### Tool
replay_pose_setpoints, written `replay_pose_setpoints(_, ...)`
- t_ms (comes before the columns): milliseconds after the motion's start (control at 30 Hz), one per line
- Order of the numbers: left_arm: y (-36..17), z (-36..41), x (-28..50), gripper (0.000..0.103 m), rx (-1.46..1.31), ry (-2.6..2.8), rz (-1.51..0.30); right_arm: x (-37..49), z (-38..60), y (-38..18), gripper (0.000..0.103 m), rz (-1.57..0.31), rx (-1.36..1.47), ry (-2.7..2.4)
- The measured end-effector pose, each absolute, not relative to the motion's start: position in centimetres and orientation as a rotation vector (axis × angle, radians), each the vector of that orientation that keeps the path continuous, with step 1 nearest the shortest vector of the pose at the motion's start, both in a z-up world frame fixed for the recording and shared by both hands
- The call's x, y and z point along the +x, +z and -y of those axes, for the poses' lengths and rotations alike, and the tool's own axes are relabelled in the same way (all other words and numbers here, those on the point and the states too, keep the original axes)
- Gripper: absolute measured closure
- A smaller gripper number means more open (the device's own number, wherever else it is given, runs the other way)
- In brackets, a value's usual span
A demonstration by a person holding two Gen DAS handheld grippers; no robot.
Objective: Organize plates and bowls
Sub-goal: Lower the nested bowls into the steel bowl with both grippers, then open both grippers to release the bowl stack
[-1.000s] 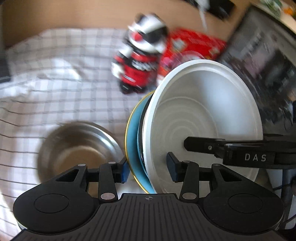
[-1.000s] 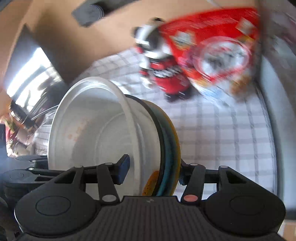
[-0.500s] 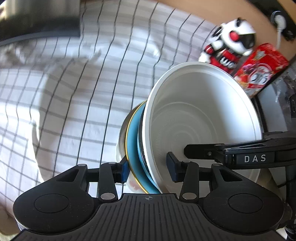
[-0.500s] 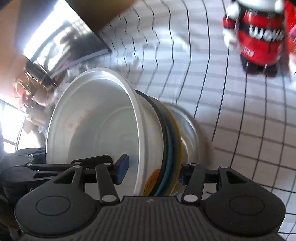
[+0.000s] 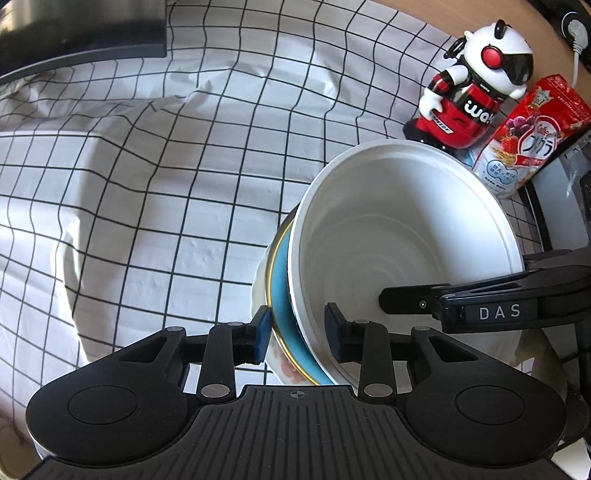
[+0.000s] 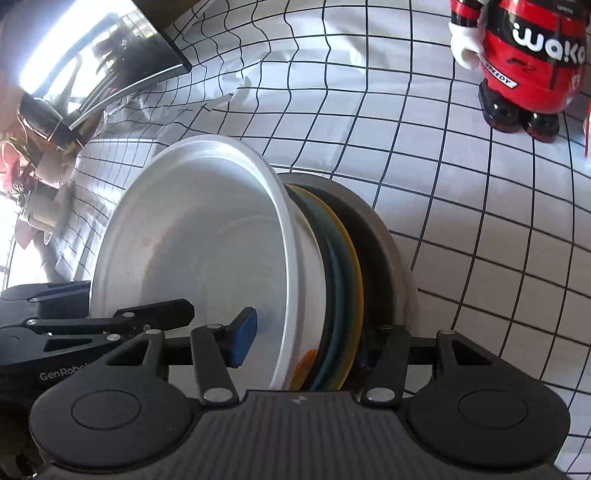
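A white bowl (image 5: 402, 251) sits nested on a blue plate with a gold rim (image 5: 282, 291), with a pale dish (image 5: 260, 273) under them. My left gripper (image 5: 297, 332) is shut on the rims of the white bowl and blue plate. My right gripper (image 6: 306, 339) grips the same stack from the opposite side; the white bowl (image 6: 199, 251), the blue plate (image 6: 341, 291) and a grey metal bowl (image 6: 391, 258) beneath show there. The right gripper's finger (image 5: 461, 295) reaches into the bowl in the left wrist view.
A white cloth with a black grid (image 5: 147, 166) covers the table. A red and white robot toy (image 5: 469, 92) and a red cereal bag (image 5: 524, 136) stand at the far right. A dark flat panel (image 5: 74, 33) lies at the far left.
Both grippers carried the stack over the metal bowl and lowered it; the metal bowl now lies directly under the stack. The views have tipped down toward the cloth.
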State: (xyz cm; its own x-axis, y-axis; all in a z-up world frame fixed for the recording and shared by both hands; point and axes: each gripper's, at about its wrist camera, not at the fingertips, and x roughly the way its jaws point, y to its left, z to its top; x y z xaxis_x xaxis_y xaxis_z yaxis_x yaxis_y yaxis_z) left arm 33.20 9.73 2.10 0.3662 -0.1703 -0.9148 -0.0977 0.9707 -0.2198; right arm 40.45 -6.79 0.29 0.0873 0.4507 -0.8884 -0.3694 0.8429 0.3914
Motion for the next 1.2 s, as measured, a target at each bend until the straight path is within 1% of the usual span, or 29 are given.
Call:
replay_pose_setpoints(300,2.3,-9.7,33.1,0.078,-0.268,-0.060,-1.187,40.3,7.5,1.4,0.050,-1.360,0.045,0.594)
replay_pose_setpoints(400,2.3,-9.3,33.0,0.080,-0.264,-0.063,-1.183,40.5,8.2,1.7,0.052,-1.365,0.077,0.602)
replay_pose_setpoints(633,2.5,-9.2,33.0,0.081,-0.265,-0.059,-1.181,39.9,9.3,3.4,0.052,-1.317,0.068,0.617)
replay_pose_setpoints(900,3.7,-9.8,33.0,0.080,-0.265,-0.049,-1.143,39.9,10.9,6.4,0.049,-1.111,-0.024,0.539)
replay_pose_setpoints(933,3.8,-9.9,33.1,0.079,-0.271,-0.049,-1.145,40.1,11.1,6.3,0.044,-1.115,-0.019,0.536)
replay_pose_setpoints(1033,3.7,-10.2,33.2,0.080,-0.299,-0.076,-1.149,40.9,11.9,5.1,0.043,-1.151,0.049,0.522)
replay_pose_setpoints(1133,4.0,-10.8,33.3,0.079,-0.333,-0.113,-1.119,41.0,11.9,4.3,0.043,-1.165,0.058,0.494)
replay_pose_setpoints(1200,4.0,-11.2,33.5,0.075,-0.336,-0.125,-1.109,41.1,11.8,3.6,0.043,-1.182,0.070,0.476)
